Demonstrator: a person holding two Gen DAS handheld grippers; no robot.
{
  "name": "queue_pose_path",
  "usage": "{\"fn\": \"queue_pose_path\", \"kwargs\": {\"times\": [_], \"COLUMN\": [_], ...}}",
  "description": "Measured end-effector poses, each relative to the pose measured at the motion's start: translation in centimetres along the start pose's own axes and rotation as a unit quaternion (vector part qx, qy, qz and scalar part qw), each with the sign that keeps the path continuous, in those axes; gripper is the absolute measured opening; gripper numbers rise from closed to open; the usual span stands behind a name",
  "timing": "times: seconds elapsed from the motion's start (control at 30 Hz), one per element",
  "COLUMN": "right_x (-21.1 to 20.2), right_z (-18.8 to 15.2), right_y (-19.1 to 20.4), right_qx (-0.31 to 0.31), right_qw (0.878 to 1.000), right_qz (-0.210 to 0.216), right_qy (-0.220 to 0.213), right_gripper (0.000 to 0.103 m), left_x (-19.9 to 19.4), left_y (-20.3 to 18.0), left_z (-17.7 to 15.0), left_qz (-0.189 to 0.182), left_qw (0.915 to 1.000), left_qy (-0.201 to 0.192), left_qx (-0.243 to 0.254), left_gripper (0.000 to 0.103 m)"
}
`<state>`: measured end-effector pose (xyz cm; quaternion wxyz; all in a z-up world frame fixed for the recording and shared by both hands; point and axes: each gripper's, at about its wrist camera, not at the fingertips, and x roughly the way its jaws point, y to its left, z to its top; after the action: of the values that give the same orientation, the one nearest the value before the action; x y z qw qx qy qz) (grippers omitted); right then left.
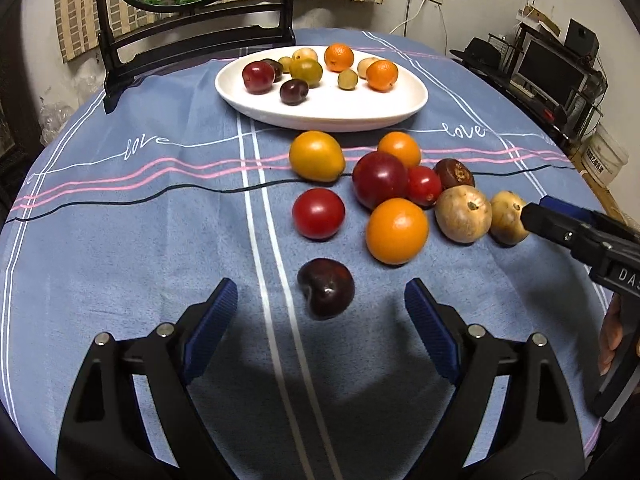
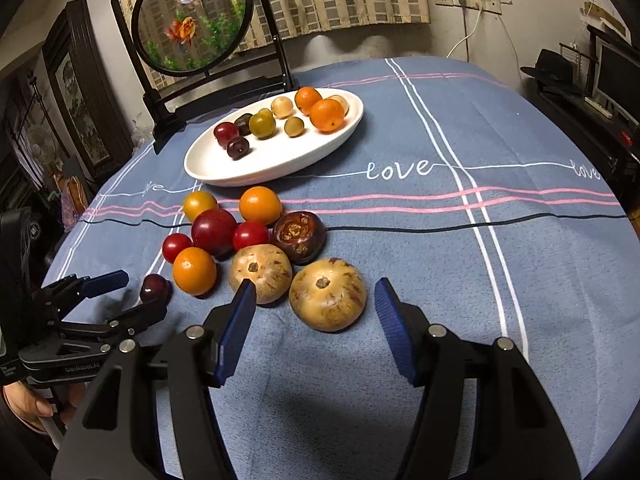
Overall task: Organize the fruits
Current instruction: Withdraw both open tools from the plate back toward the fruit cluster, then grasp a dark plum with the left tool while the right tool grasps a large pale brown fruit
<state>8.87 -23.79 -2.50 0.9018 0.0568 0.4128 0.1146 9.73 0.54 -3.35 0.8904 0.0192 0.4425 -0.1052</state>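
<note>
Two gripper sets gaping, empty, left gripper (image 1: 320, 312), right gripper (image 2: 316, 304), ten loose fruits, nine plated.

The left tongs (image 1: 320, 316) are matte black plastic arms shaped like long triangles with cut-out windows, silver round pivot pins at the joints, and ribbed blue pads (image 1: 216, 320) on the fingers. The right tongs (image 2: 316, 320) match them. White lettering marks the black bodies.
</note>
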Motion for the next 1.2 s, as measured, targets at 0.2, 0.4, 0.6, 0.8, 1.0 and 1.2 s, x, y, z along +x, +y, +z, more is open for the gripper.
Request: {"fn": "queue_pose_path", "kwargs": {"times": [0.2,0.4,0.6,0.8,1.0,1.2], "right_x": [0.0,0.2,0.2,0.5,0.5,1.4], "right_z": [0.0,-0.2,-0.3,-0.3,-0.3,-0.8], "right_y": [-1.1,-0.8,-0.7,-0.5,0.0,0.4], "right_qx": [0.022,0.017,0.015,0.012,-0.021,-0.075], "right_qw": [1.0,1.0,1.0,1.0,0.999,0.994], "right_qz": [-0.001,0.002,0.004,0.003,-0.031,-0.059], "right_qy": [-0.006,-0.001,0.0,0.007,0.015,0.051], "right_gripper": [0.062,0.062,0.062,0.062,0.062,0.062], "left_x": [0.9,0.9,1.1,0.7,0.2,0.4], "left_y": [0.1,0.3,0.4,0.2,0.7,0.9], "left_z": [-0.4,-0.3,-0.2,-0.2,-0.1,-0.2], "left_qz": [-0.007,-0.003,0.019,0.011,-0.013,-0.027], "left_qw": [0.9998,0.9999,0.9998,0.9999,0.9997,0.9995], "left_qy": [0.02,0.013,0.008,-0.007,-0.017,-0.011], "left_qx": [-0.001,-0.001,0.004,0.006,-0.008,-0.012], "left_gripper": [0.087,0.077,0.053,0.031,0.031,0.031]}}
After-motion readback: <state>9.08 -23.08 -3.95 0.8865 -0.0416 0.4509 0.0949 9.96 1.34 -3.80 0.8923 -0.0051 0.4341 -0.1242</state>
